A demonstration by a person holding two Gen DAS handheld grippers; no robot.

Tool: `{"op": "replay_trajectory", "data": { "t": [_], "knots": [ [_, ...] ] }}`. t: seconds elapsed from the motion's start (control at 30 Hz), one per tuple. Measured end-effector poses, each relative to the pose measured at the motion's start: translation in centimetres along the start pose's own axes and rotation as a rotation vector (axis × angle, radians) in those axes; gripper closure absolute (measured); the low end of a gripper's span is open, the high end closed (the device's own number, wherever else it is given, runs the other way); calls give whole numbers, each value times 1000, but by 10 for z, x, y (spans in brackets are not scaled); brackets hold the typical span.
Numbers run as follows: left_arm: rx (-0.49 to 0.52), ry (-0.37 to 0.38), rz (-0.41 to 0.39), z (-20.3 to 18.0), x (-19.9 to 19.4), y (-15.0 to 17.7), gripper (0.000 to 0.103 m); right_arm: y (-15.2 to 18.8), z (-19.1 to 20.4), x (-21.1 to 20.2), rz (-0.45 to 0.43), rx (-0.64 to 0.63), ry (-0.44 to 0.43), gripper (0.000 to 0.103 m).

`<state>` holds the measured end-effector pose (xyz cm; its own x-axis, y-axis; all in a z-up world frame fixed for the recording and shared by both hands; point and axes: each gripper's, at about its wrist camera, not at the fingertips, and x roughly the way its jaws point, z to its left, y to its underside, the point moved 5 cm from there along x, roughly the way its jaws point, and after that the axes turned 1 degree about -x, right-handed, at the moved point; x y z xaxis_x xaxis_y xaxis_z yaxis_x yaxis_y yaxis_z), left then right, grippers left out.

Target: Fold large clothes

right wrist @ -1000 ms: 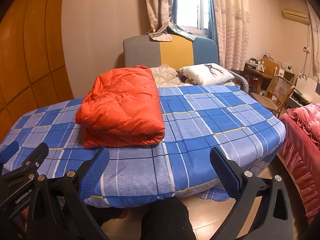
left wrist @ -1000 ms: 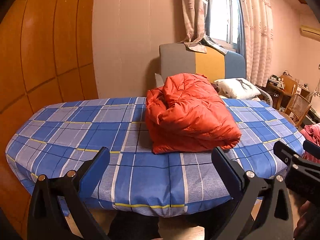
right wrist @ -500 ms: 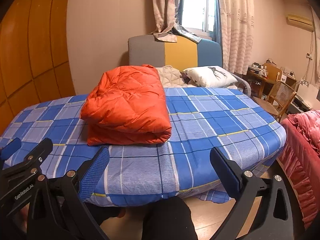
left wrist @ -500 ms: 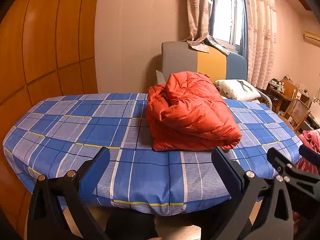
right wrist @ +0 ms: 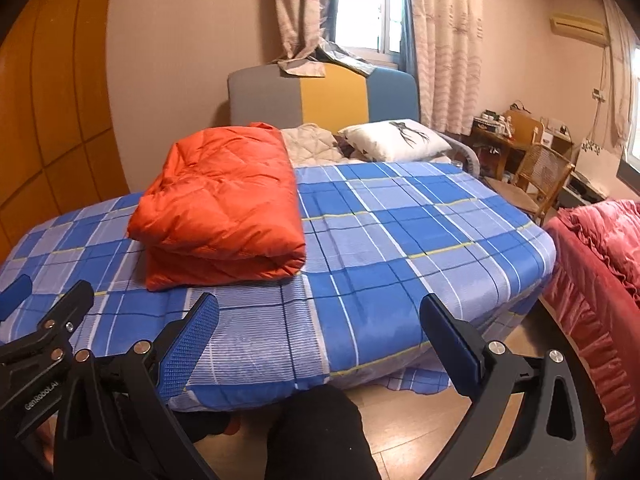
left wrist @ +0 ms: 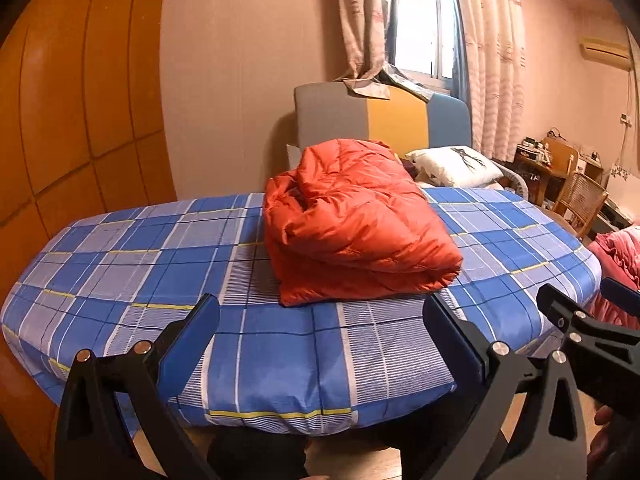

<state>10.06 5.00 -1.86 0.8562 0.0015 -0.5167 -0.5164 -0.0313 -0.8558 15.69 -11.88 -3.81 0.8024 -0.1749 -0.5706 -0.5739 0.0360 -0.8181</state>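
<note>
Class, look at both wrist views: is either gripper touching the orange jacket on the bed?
Apart. In both wrist views the left gripper and right gripper stand open, with checked sheet showing between their fingertips and the folded orange jacket.

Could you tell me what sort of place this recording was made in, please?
Most likely a home bedroom: an orange jacket lies folded on a bed with a plaid sheet, a pillow and headboard sit behind, and a curtained window above.

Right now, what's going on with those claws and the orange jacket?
Left gripper, right gripper: jaws open, empty, short of the bed. Orange jacket folded on blue plaid sheet. Nothing in between.
</note>
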Motion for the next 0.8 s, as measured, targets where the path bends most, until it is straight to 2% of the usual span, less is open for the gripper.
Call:
{"op": "replay_trajectory", "data": {
  "t": [0.27,0.6,0.8],
  "knots": [
    [32,28,2,-16,2,-2,2,2,-7,1,2,10,9,3],
    [38,9,-19,-16,-2,-2,2,3,-6,3,7,4,10,3],
    [14,21,10,-12,4,-1,2,4,-7,4,7,8,13,3]
  ]
}}
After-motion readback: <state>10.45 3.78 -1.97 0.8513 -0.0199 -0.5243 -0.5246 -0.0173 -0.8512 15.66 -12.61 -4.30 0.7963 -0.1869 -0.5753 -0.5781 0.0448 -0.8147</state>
